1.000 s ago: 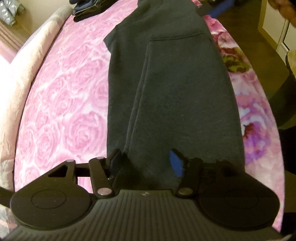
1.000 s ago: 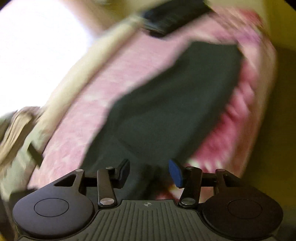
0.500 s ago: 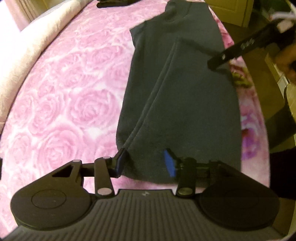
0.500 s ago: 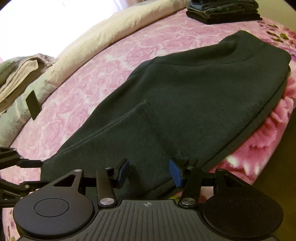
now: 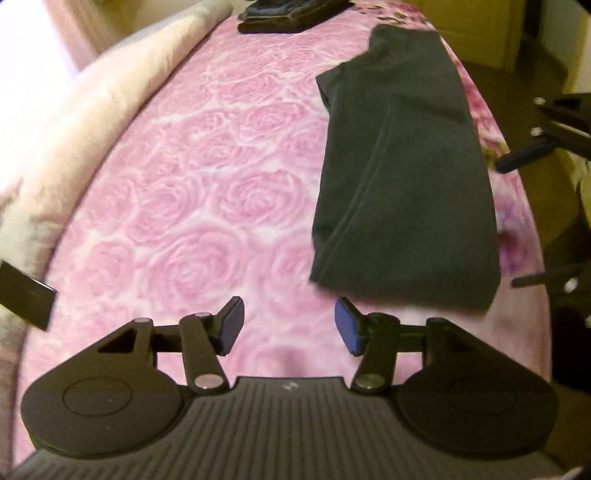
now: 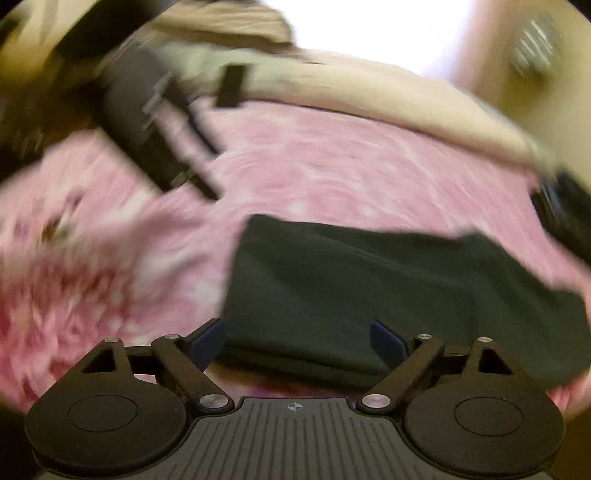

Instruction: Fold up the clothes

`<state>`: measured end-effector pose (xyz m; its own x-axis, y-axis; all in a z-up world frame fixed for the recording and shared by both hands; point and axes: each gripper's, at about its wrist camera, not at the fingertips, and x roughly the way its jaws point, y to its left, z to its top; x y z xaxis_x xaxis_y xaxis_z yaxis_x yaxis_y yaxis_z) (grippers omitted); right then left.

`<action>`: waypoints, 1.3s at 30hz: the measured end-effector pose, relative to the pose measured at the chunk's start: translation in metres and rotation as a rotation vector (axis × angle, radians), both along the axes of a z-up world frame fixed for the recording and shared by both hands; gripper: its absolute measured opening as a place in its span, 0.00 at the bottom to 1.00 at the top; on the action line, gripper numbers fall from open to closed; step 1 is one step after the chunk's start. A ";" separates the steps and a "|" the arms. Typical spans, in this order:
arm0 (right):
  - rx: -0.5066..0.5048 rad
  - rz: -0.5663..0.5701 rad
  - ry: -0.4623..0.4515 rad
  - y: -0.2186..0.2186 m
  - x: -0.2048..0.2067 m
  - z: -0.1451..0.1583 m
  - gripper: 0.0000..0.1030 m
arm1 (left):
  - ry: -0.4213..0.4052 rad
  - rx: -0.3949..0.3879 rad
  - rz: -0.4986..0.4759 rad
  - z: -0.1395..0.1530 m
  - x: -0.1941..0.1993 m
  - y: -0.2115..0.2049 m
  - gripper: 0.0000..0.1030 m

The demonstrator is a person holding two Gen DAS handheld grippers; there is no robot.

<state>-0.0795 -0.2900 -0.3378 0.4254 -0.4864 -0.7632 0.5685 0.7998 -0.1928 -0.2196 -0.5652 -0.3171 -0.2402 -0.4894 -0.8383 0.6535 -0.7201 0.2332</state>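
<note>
Left gripper (image 5: 288,328): jaws spread wide, nothing btwn them, blue pads (image 5: 232,326) over bare pink rose-print bedspread (image 5: 192,206), not touching any cloth. Just ahead & to the right of it lies the dark garment (image 5: 402,192), folded lengthwise into a long strip w/ one layer lapped over the other, running away along the right edge of the bed. Its near hem sits just beyond the right pad, apart from it. Further off, at the far end of the bed, a stack of dark folded clothes (image 5: 291,14). Cream blanket (image 5: 92,110) rolled along the left side. Right gripper's fingers poke in at the right edge of the left view, off the bed edge.

Right gripper (image 6: 297,338): view is blurred. Jaws spread wide, the dark garment (image 6: 388,291) lies across the gap, its near edge btwn the pads; can't tell if the pads touch it, no pinch. Beyond it pink bedspread (image 6: 332,170), then the cream blanket (image 6: 406,99). Left gripper (image 6: 147,122) shows upper left, smeared.
</note>
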 end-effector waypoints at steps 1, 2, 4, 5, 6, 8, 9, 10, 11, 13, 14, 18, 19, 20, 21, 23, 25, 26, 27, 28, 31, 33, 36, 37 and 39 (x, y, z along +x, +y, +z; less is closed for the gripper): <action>-0.022 0.030 0.030 0.007 0.012 -0.009 0.86 | -0.016 -0.019 -0.031 -0.003 0.001 0.007 0.56; -0.044 0.060 0.059 0.015 0.023 -0.018 0.85 | -0.033 -0.038 -0.062 -0.007 0.003 0.013 0.57; -0.085 0.106 0.147 0.029 0.042 -0.039 0.85 | -0.065 -0.075 -0.124 -0.013 0.005 0.027 0.62; -0.099 0.119 0.208 0.032 0.051 -0.053 0.85 | -0.081 -0.094 -0.155 -0.016 0.007 0.034 0.62; -0.103 0.120 0.232 0.029 0.056 -0.063 0.83 | -0.098 -0.113 -0.187 -0.020 0.008 0.040 0.63; -0.143 0.121 0.276 0.029 0.058 -0.077 0.67 | -0.130 -0.151 -0.249 -0.026 0.011 0.054 0.64; -0.160 0.118 0.279 0.027 0.055 -0.079 0.61 | -0.157 -0.182 -0.305 -0.033 0.008 0.061 0.66; -0.175 0.116 0.282 0.025 0.053 -0.080 0.40 | -0.181 -0.218 -0.358 -0.039 0.005 0.066 0.68; -0.171 0.123 0.286 0.022 0.050 -0.080 0.38 | -0.211 -0.266 -0.417 -0.045 0.000 0.071 0.70; -0.145 0.117 0.258 0.016 0.042 -0.072 0.28 | -0.265 -0.380 -0.532 -0.057 -0.009 0.079 0.78; -0.130 0.111 0.243 0.012 0.039 -0.067 0.26 | -0.290 -0.446 -0.588 -0.062 -0.014 0.082 0.80; -0.096 0.102 0.185 0.006 0.025 -0.034 0.25 | -0.327 -0.593 -0.797 -0.074 -0.035 0.085 0.80; -0.093 0.103 0.172 0.005 0.022 -0.026 0.25 | -0.334 -0.604 -0.836 -0.076 -0.040 0.083 0.76; -0.085 0.100 0.156 0.002 0.017 -0.016 0.25 | -0.351 -0.612 -0.860 -0.076 -0.046 0.079 0.73; -0.080 0.099 0.145 0.000 0.012 -0.008 0.25 | -0.368 -0.619 -0.884 -0.075 -0.052 0.075 0.60; -0.064 0.099 0.119 -0.006 0.001 0.009 0.25 | -0.371 -0.589 -0.881 -0.063 -0.061 0.064 0.39; -0.038 0.088 0.083 -0.016 -0.012 0.027 0.25 | -0.342 -0.544 -0.859 -0.042 -0.072 0.055 0.27; -0.027 0.076 0.059 -0.023 -0.021 0.036 0.25 | -0.338 -0.526 -0.849 -0.030 -0.081 0.050 0.26; -0.017 0.066 0.035 -0.030 -0.030 0.045 0.25 | -0.333 -0.508 -0.839 -0.017 -0.090 0.046 0.25; -0.006 0.057 0.012 -0.038 -0.040 0.054 0.25 | -0.329 -0.489 -0.829 -0.004 -0.099 0.042 0.24; 0.007 0.030 -0.044 -0.062 -0.069 0.081 0.25 | -0.311 -0.432 -0.796 0.035 -0.128 0.025 0.23; 0.028 0.001 -0.092 -0.080 -0.093 0.099 0.25 | -0.316 -0.418 -0.801 0.060 -0.150 0.013 0.23; 0.041 -0.032 -0.170 -0.107 -0.129 0.128 0.25 | -0.341 -0.398 -0.822 0.089 -0.185 -0.009 0.23; 0.048 -0.046 -0.192 -0.119 -0.140 0.135 0.25 | -0.355 -0.387 -0.830 0.096 -0.196 -0.017 0.23; 0.064 -0.078 -0.224 -0.143 -0.162 0.146 0.25 | -0.386 -0.373 -0.851 0.105 -0.224 -0.035 0.23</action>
